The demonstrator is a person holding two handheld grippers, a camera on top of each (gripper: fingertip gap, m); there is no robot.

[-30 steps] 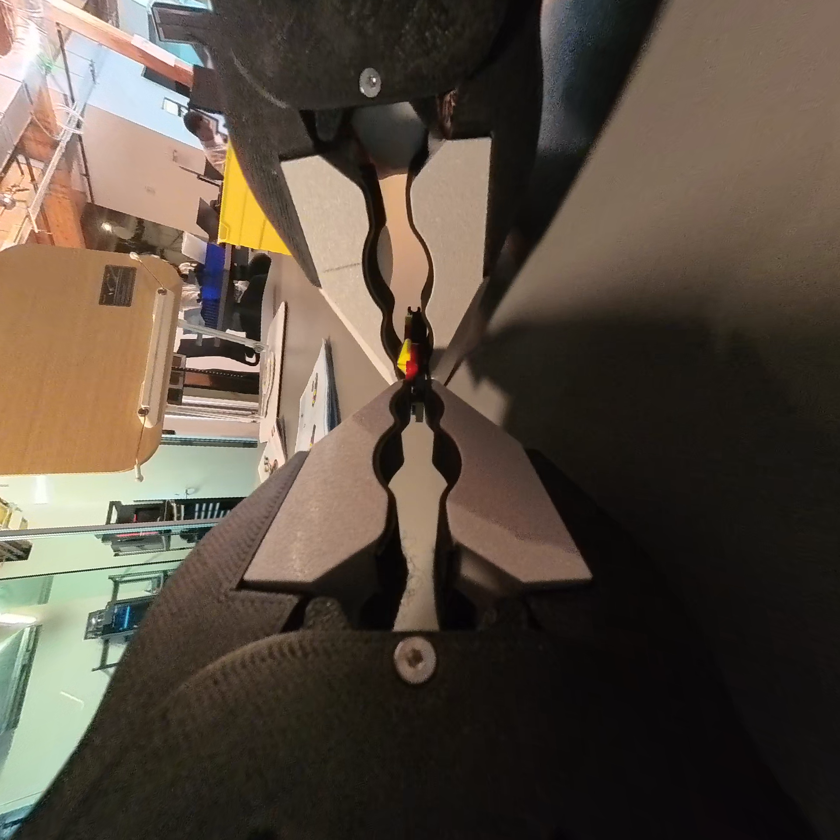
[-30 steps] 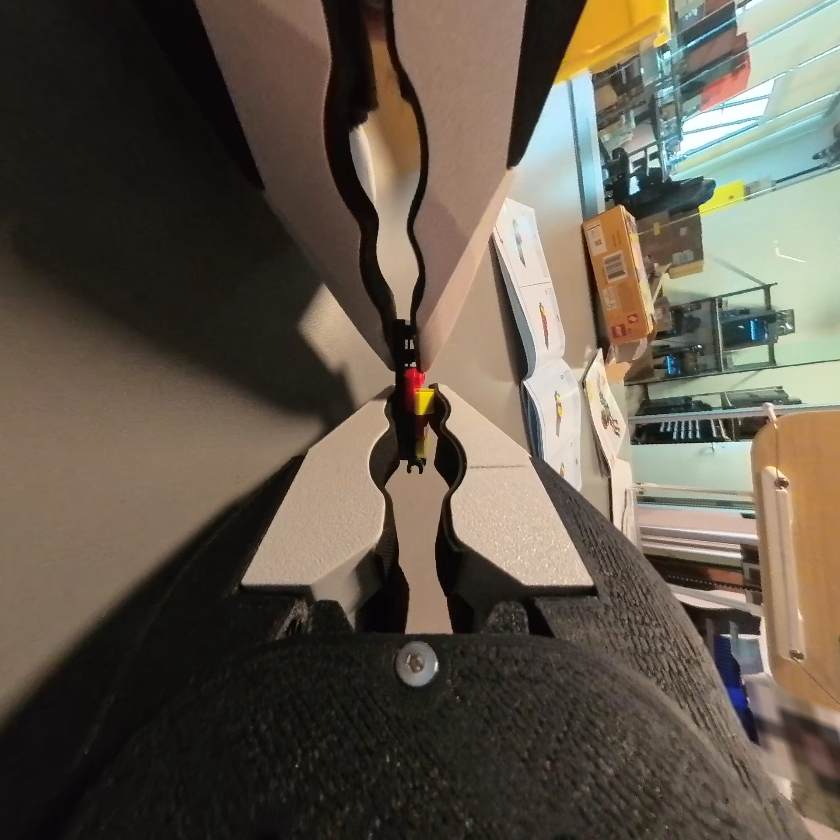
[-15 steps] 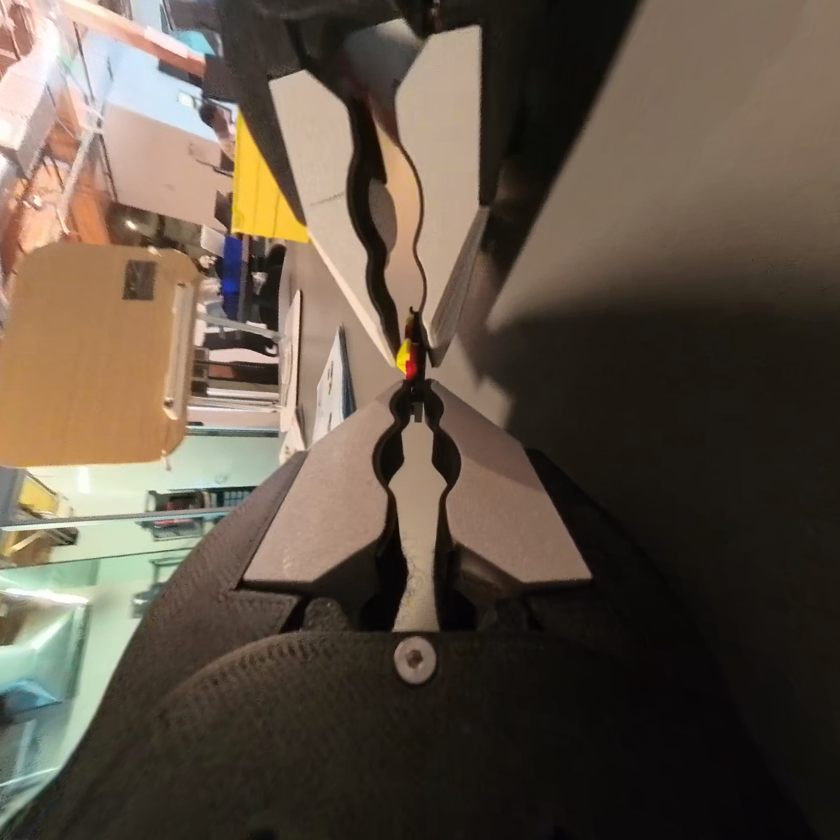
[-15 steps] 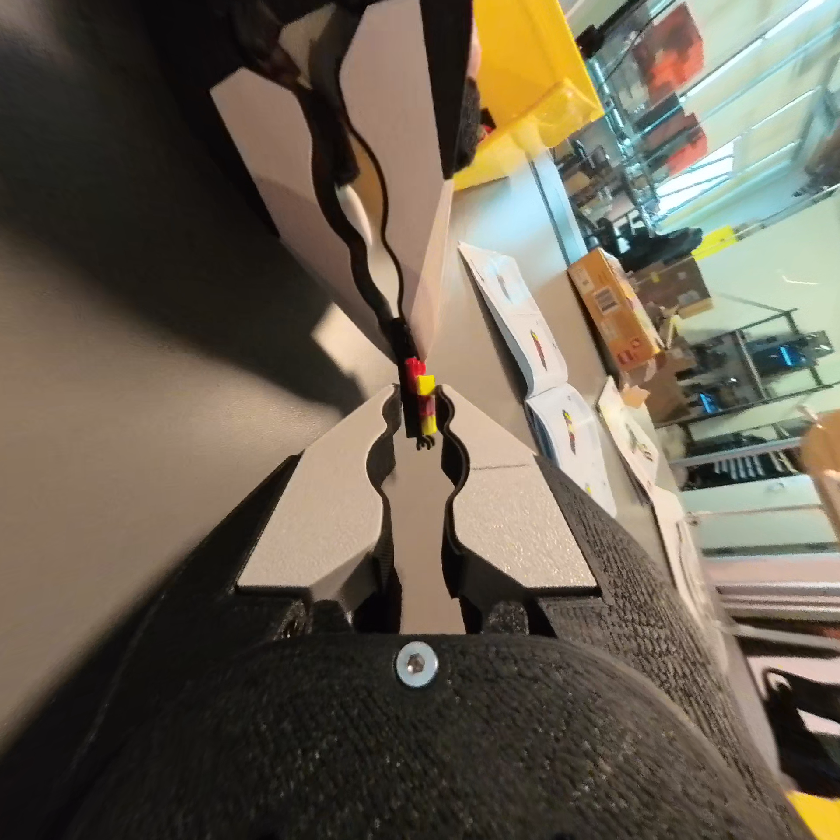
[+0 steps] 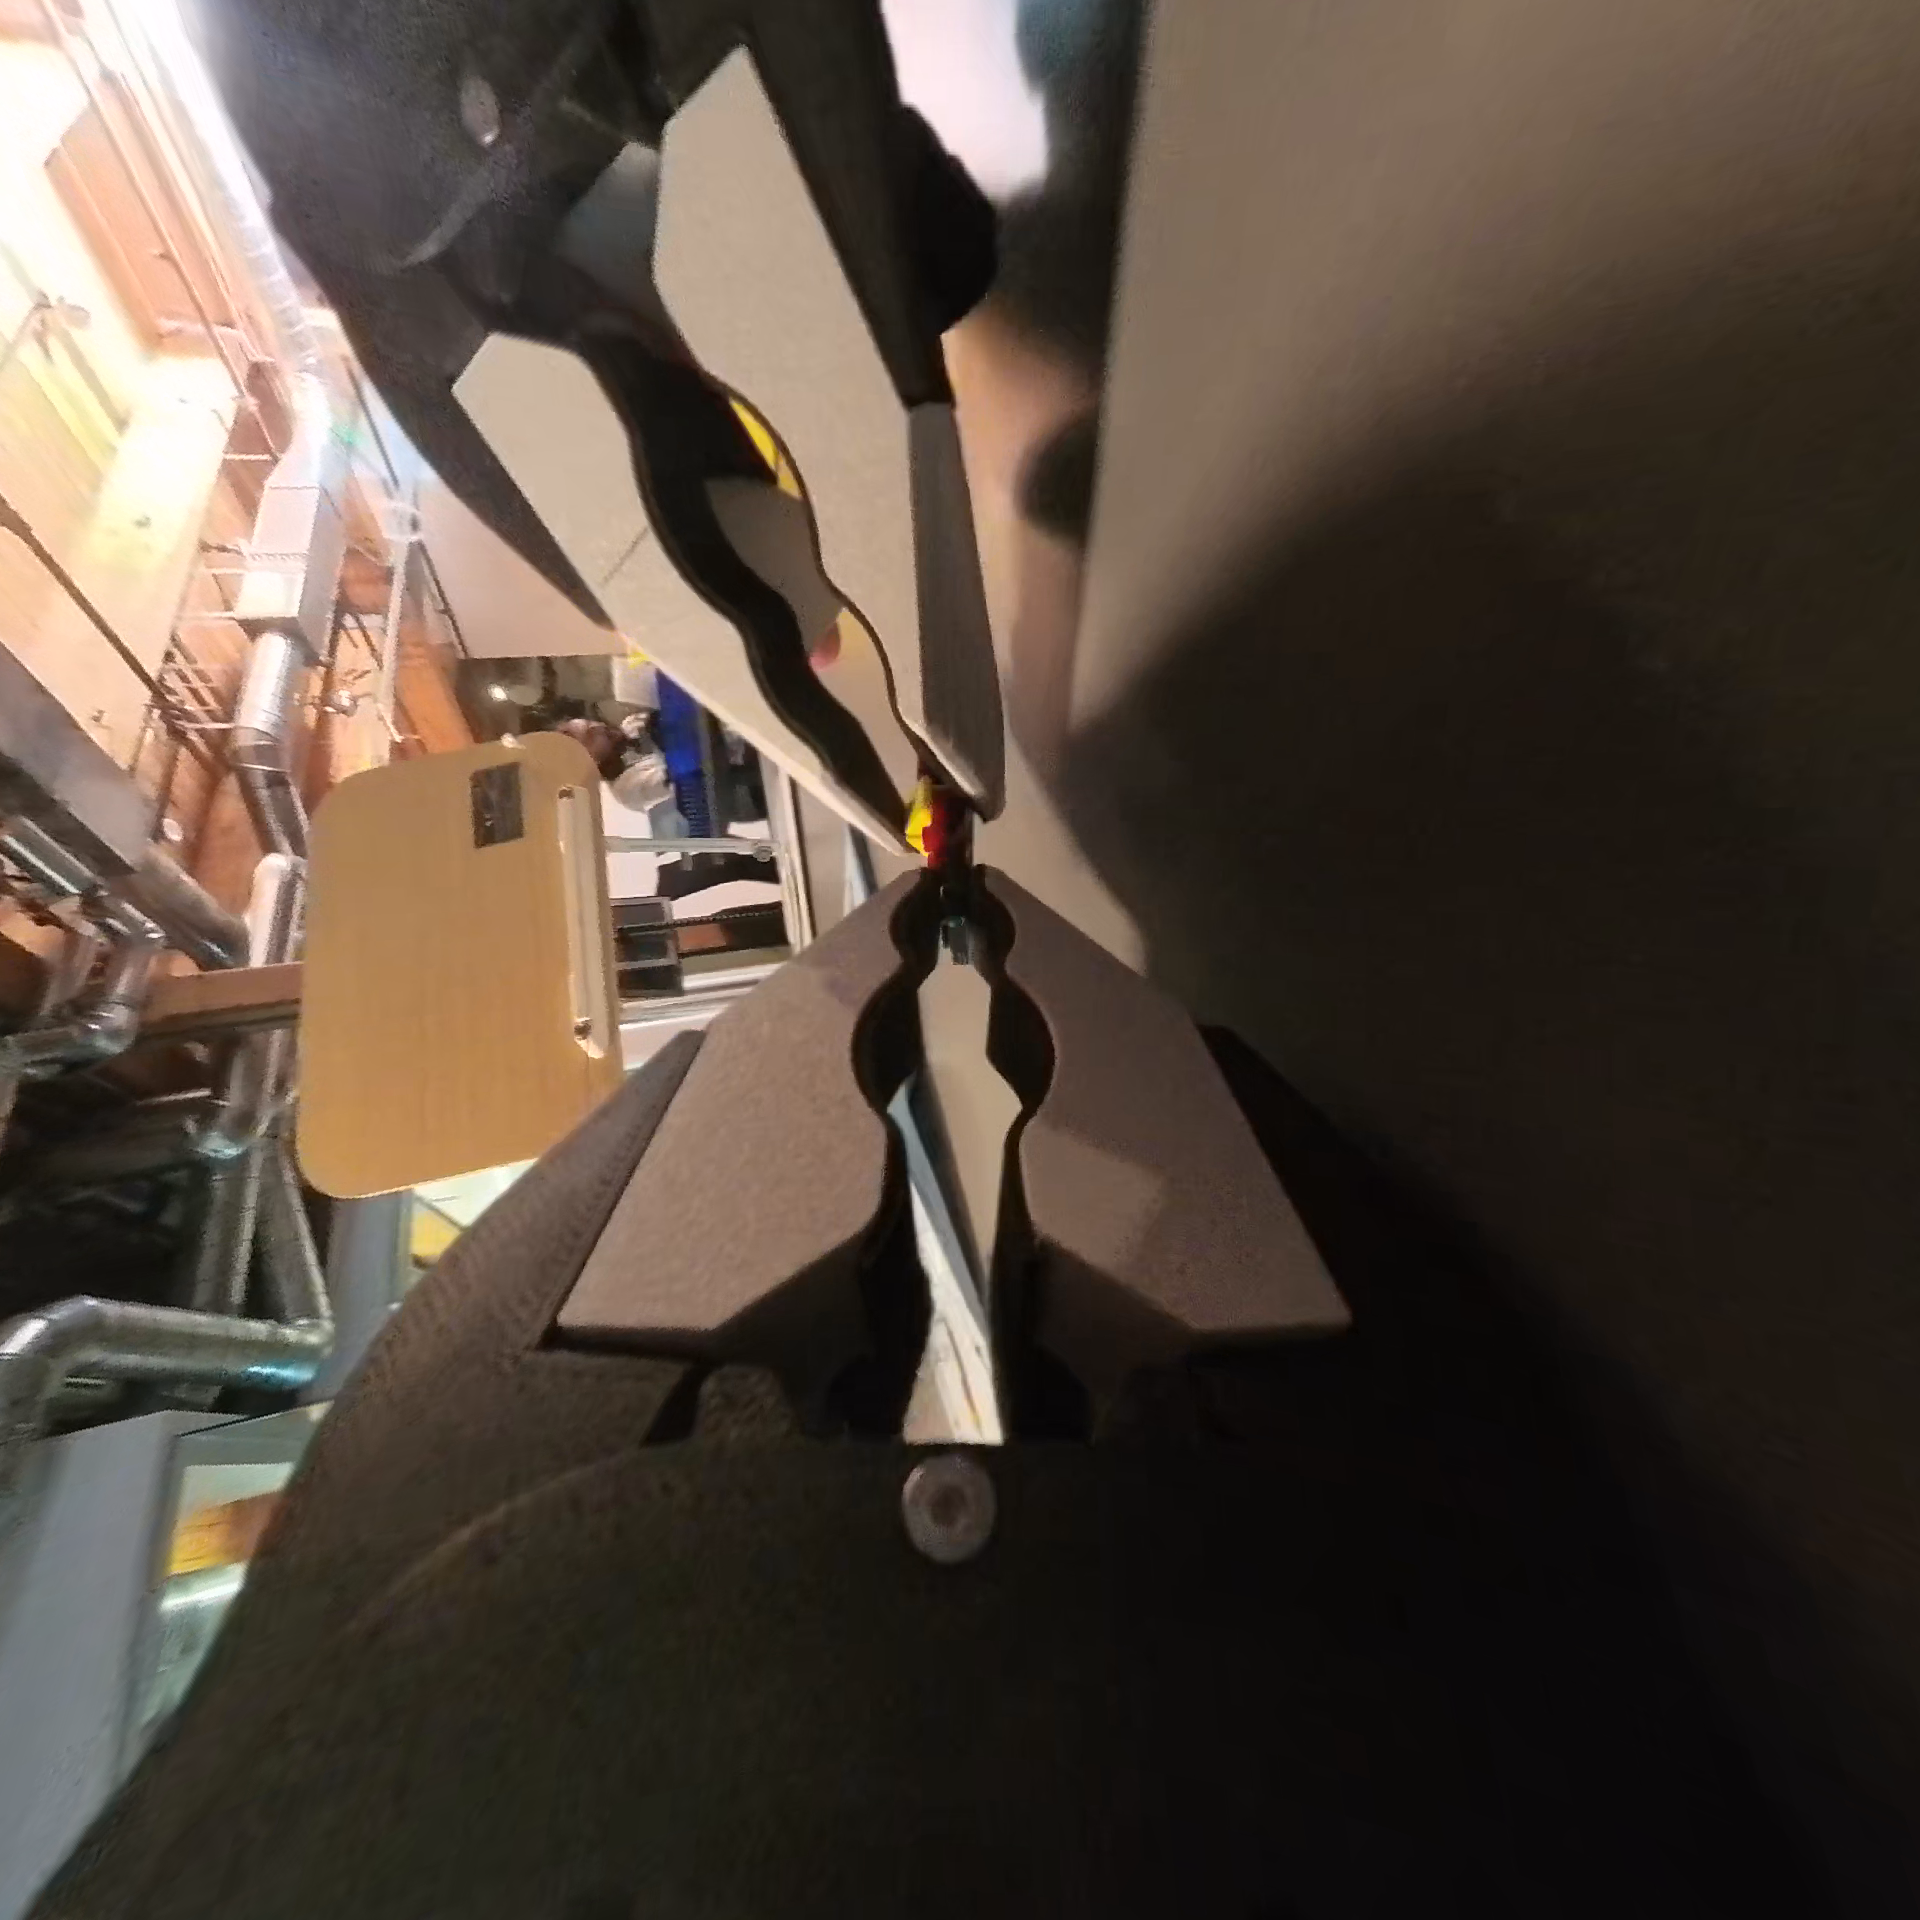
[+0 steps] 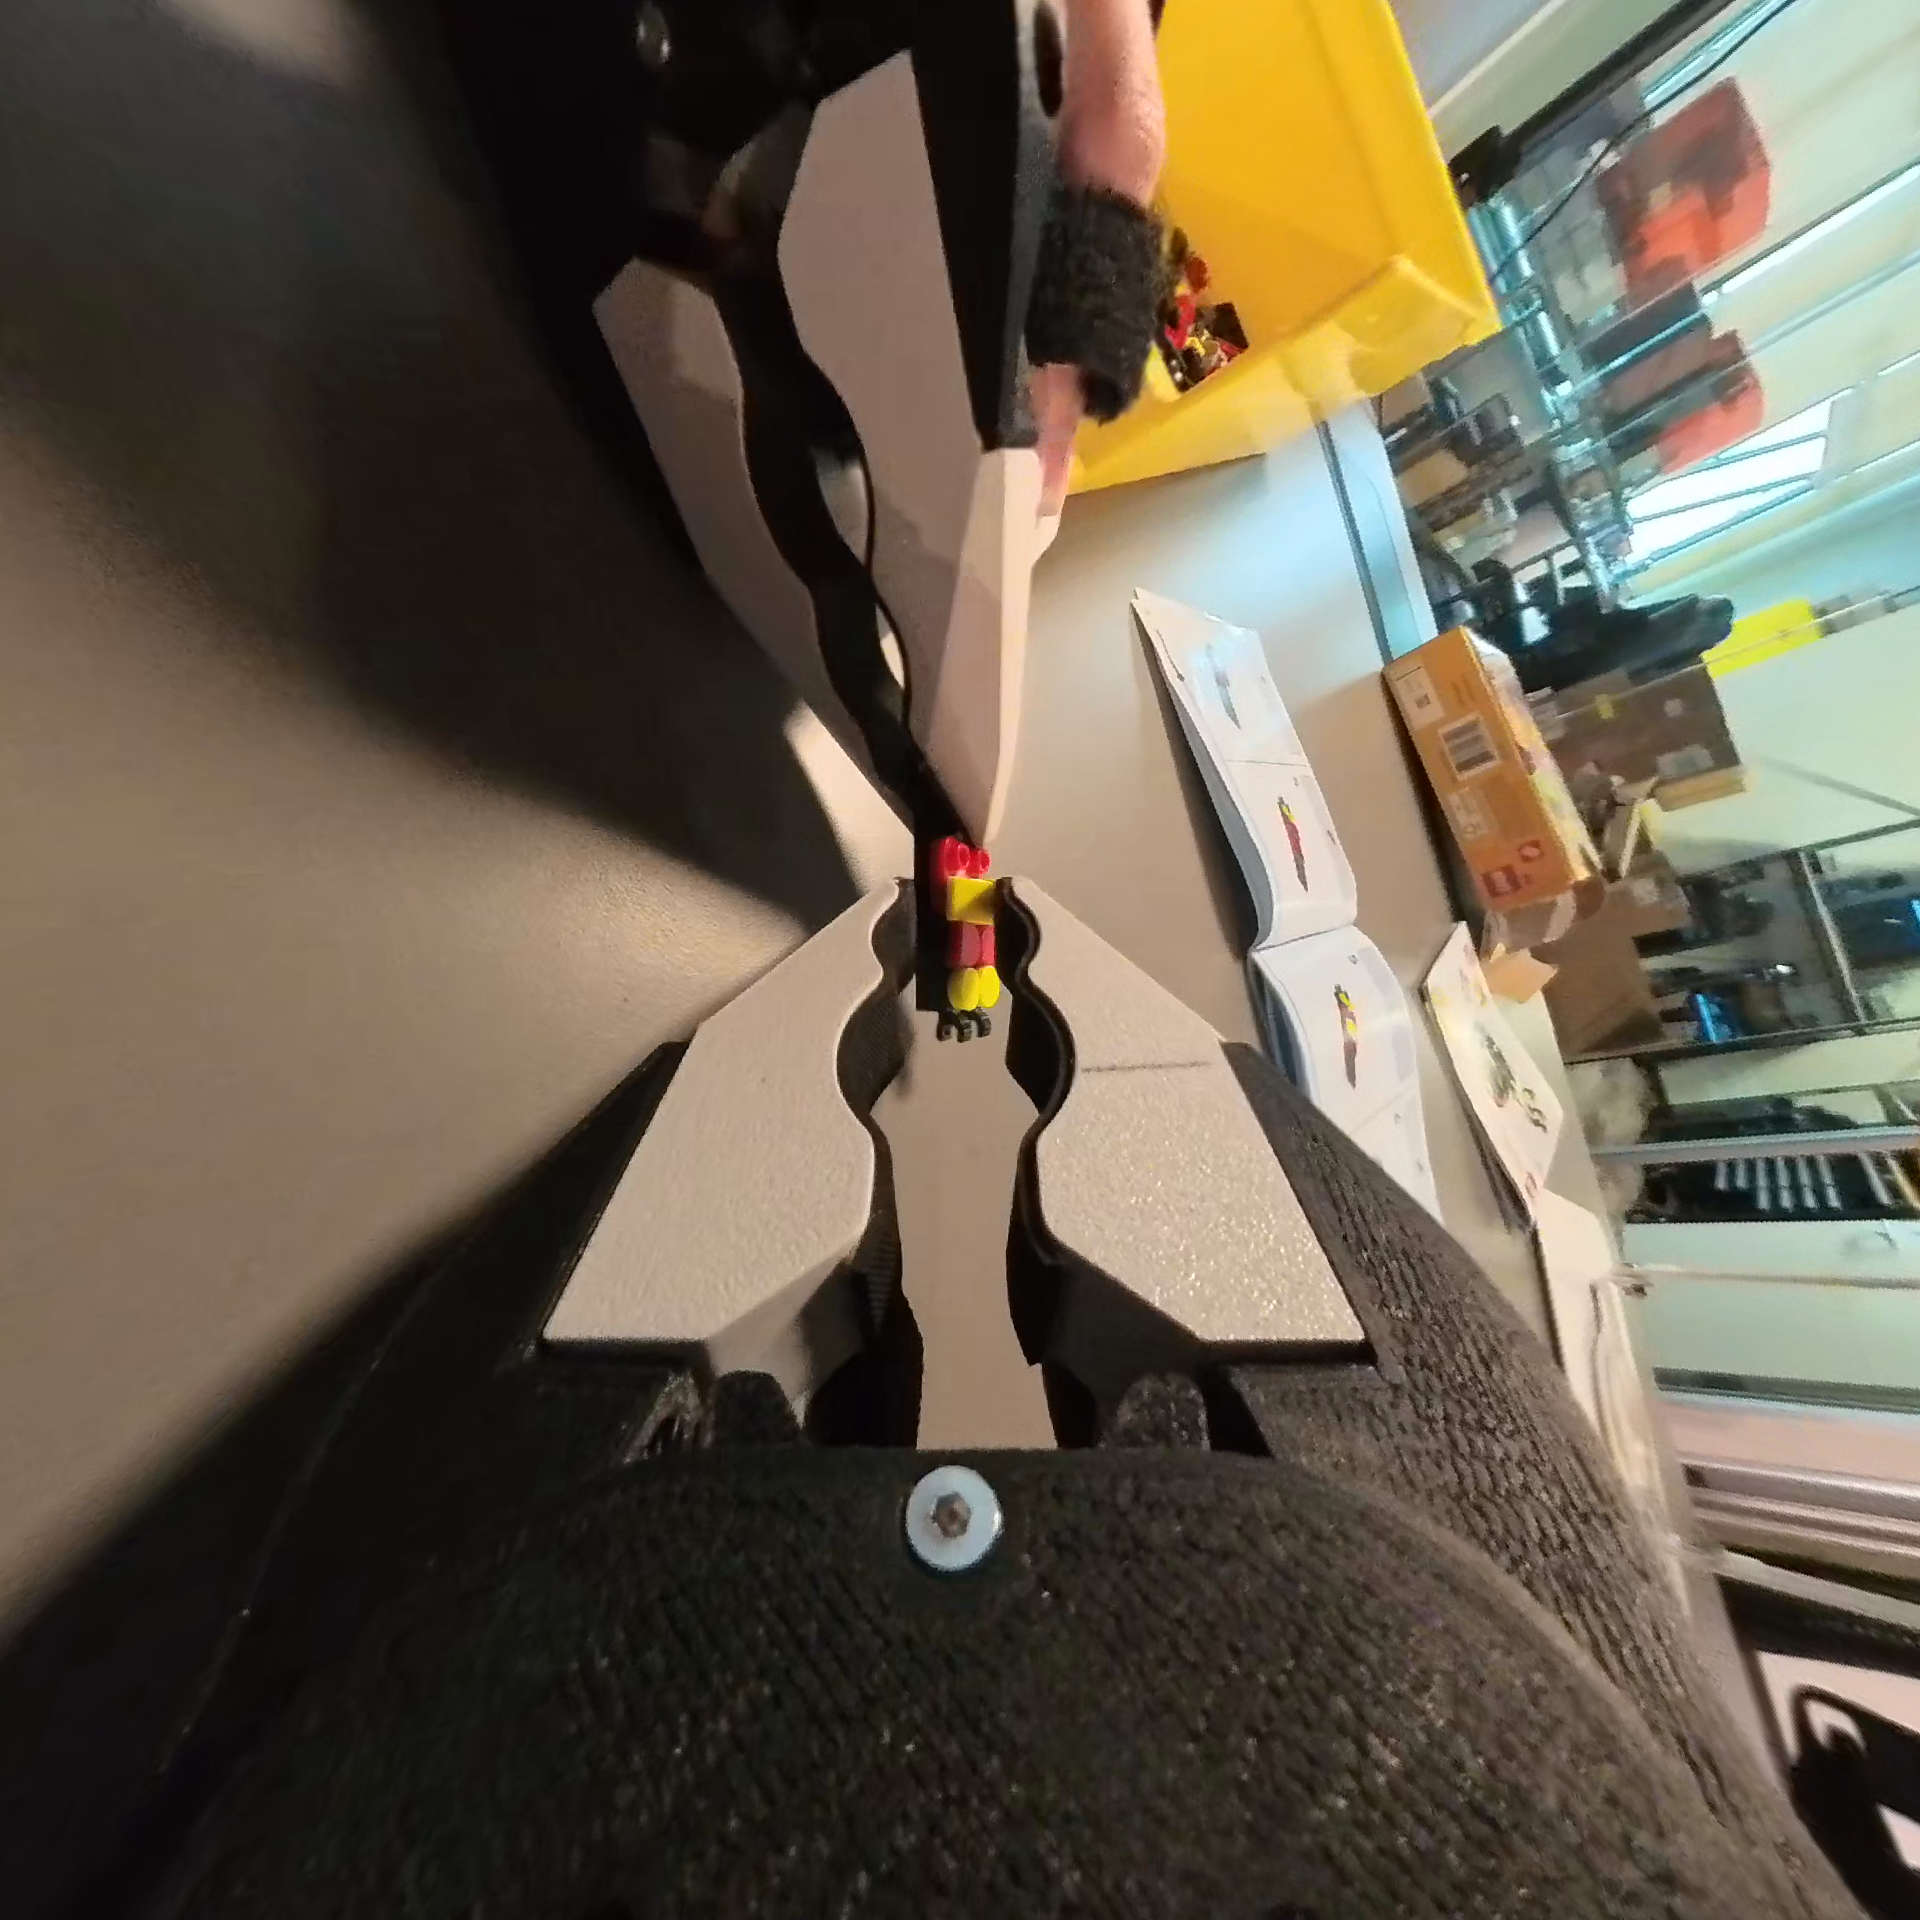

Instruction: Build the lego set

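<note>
A small lego assembly (image 6: 966, 935), red and yellow bricks on a black plate, hangs in the air between my two grippers, which meet tip to tip. My right gripper (image 6: 956, 896) is shut on its lower half. My left gripper (image 5: 948, 885) is shut on the black end of the assembly (image 5: 935, 831). In the right wrist view the left gripper (image 6: 961, 826) comes in from above, tilted, onto the red end. In the left wrist view the right gripper (image 5: 940, 816) comes in from the upper left. The far side of the assembly is hidden.
A grey table (image 6: 1122, 623) lies beyond. On it are a yellow bin (image 6: 1299, 260) with loose pieces, open instruction booklets (image 6: 1278, 831) and a cardboard box (image 6: 1475, 769). A gloved hand (image 6: 1101, 291) holds the left gripper. A wooden chair back (image 5: 447, 966) stands behind. Left and right tips are no more than a few centimetres apart.
Both grippers have tilted against each other while still gripping the assembly. Its studded face now turns toward the right wrist view. The backgrounds have swung.
</note>
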